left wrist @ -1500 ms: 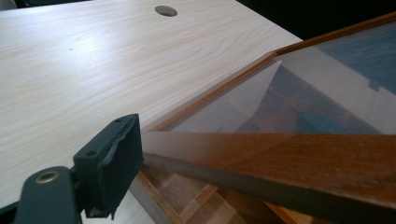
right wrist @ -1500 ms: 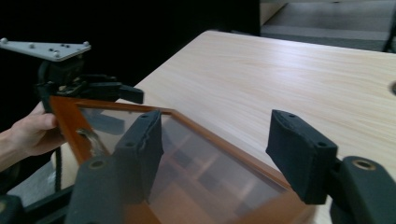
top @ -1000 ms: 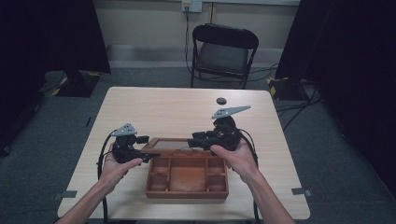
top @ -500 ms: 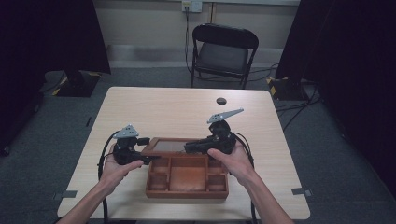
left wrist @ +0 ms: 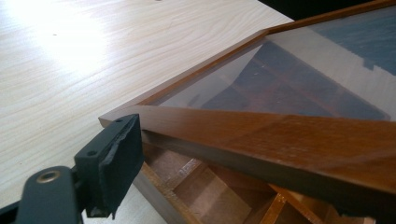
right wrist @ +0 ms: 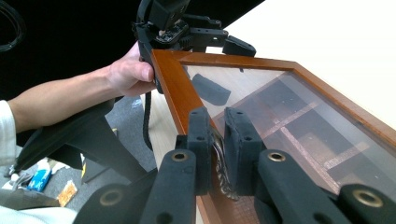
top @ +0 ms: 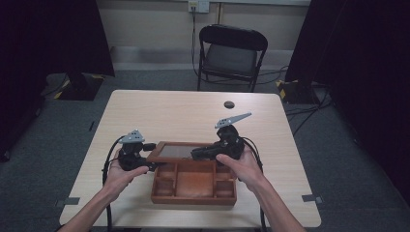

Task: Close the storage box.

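A brown wooden box [top: 193, 197] with several compartments stands near the table's front edge. Its glass lid [top: 178, 151] is tilted up over the back half. My right gripper [top: 196, 155] reaches in from the right. In the right gripper view this gripper [right wrist: 218, 126] is shut on the lid's wooden frame [right wrist: 175, 88], with a bit of metal between the pads. My left gripper [top: 153, 155] grips the lid's left corner. One pad [left wrist: 114, 158] rests against the frame [left wrist: 303, 135]; the other is hidden under it. In the right gripper view the left gripper [right wrist: 224, 67] straddles that corner.
A small black round thing [top: 228, 104] lies at the far side of the light wood table [top: 183, 116]. A black folding chair [top: 231, 53] stands behind the table. Dark curtains hang at both sides, and cables trail on the floor at right.
The right gripper has shifted slightly at the lid's edge and its grey plate has tilted. The left gripper and the box have stayed where they were.
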Motion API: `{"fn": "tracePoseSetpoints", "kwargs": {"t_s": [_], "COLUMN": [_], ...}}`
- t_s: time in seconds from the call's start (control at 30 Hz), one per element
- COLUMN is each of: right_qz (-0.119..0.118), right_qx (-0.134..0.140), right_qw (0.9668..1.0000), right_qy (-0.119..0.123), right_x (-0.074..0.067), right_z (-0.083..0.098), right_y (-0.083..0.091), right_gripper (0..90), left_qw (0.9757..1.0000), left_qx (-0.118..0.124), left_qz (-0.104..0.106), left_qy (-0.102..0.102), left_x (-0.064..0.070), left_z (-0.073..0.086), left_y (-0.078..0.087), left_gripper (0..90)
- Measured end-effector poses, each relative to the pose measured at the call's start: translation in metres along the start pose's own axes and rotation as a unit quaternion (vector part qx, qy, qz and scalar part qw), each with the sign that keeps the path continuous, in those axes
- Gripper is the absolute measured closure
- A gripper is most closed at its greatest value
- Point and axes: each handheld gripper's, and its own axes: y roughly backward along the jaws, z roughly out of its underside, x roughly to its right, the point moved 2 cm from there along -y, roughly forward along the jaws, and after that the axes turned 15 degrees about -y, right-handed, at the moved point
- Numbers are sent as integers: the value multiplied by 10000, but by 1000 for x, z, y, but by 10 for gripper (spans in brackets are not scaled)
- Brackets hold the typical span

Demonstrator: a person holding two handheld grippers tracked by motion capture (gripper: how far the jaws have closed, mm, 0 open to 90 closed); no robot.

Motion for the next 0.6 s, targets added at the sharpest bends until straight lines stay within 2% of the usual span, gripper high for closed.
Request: {"fn": "tracePoseSetpoints", "kwargs": {"t_s": [0.1,0.13,0.27,0.53,0.6], "right_qz": [-1,7,32,85,116], "right_qx": [1,-2,-30,-2,-18], "right_qw": [10000,10000,10000,9999,9999], "right_qy": [40,69,75,78,113], "right_x": [1,2,2,7,9], "right_z": [0,0,1,3,3], "right_y": [2,2,1,1,1], "right_gripper": [818,818,818,817,817], "left_qw": [10000,9998,9998,9993,9994], "left_qx": [-6,21,-60,-44,-102], "left_qz": [-24,-29,-47,-113,-58], "left_qy": [90,185,198,341,339], "left_x": [-2,-5,-8,-13,-13], "left_z": [2,3,5,8,8], "left_y": [0,1,0,0,-1], "left_gripper": [163,164,167,173,176]}}
